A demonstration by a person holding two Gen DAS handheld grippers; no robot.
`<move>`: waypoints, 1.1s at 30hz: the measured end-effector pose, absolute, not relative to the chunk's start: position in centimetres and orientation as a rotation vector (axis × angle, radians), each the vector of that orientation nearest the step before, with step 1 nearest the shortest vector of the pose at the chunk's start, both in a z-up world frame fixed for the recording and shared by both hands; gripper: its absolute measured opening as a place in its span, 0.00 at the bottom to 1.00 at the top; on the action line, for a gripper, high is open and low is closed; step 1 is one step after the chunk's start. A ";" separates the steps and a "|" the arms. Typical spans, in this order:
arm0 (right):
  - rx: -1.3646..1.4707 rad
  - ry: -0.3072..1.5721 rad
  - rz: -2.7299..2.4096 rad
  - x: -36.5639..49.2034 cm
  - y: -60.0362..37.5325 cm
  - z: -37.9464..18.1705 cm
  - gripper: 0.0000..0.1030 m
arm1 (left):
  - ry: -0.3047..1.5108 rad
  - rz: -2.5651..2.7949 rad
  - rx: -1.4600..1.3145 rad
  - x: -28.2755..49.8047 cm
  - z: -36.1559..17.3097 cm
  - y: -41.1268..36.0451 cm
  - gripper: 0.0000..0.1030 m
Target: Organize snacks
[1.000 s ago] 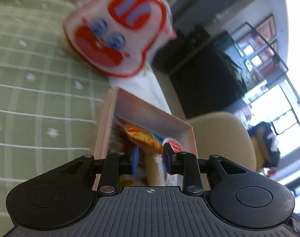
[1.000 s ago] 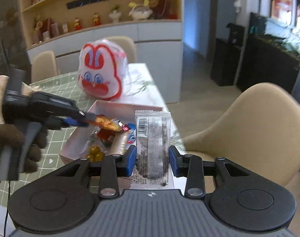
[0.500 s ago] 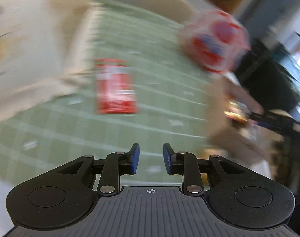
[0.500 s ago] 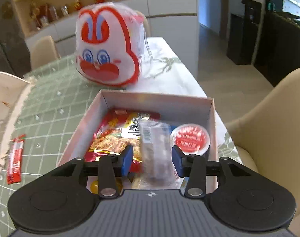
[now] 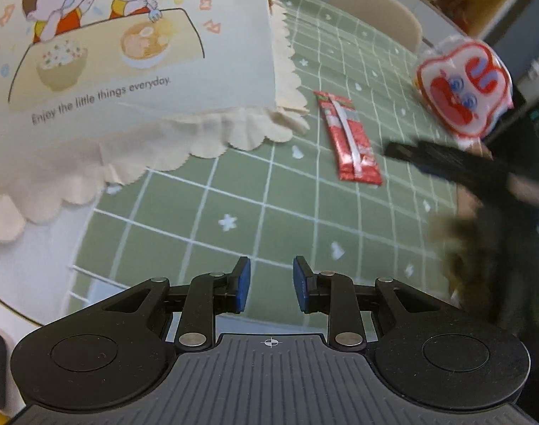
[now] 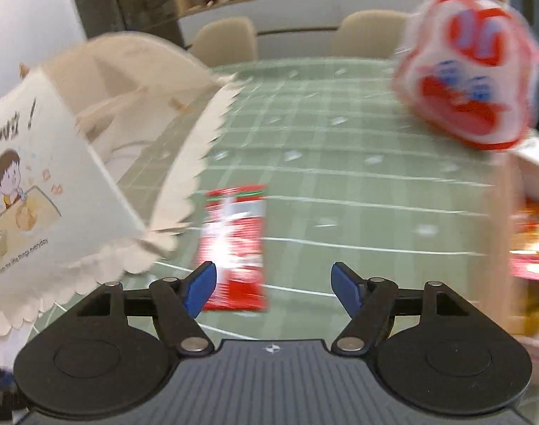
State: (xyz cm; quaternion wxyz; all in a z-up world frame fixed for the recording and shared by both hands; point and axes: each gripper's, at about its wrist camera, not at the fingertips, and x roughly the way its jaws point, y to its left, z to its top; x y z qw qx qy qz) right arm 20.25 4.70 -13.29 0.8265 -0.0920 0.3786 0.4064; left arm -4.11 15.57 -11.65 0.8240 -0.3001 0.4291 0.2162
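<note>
Both tongs, the right tongs (image 6: 273,285) having released the grey packet into the snack box (image 6: 528,191), now stand apart and empty, turned toward the red sachet (image 6: 234,248) lying loose on the green surface (image 6: 340,184), the left tongs (image 5: 271,283) hovering well short.

A snack sachet (image 5: 349,140) is laid flat on the desk (image 5: 255,191), just right of the scalloped edge of a paper bag (image 5: 127,53), which is set at the left. A rabbit-faced pouch (image 5: 462,88) is placed behind and to the right of the sachet, well apart from it. A box (image 6: 531,191) is seen at the desk's right edge, before the pouch. Chairs (image 6: 223,46) are ranged behind the desk.
</note>
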 end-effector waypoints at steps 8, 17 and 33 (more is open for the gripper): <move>-0.279 0.844 0.782 19.1 8.7 -15.4 0.51 | 0.918 0.387 -0.559 -4.2 -12.2 17.1 0.29; -0.270 0.926 0.772 13.0 0.3 -14.5 0.47 | 0.914 0.282 -0.607 -1.3 -13.1 16.2 0.29; -0.276 0.881 0.536 8.4 -10.8 -14.1 0.64 | 0.943 0.109 -0.537 8.0 -15.8 10.7 0.29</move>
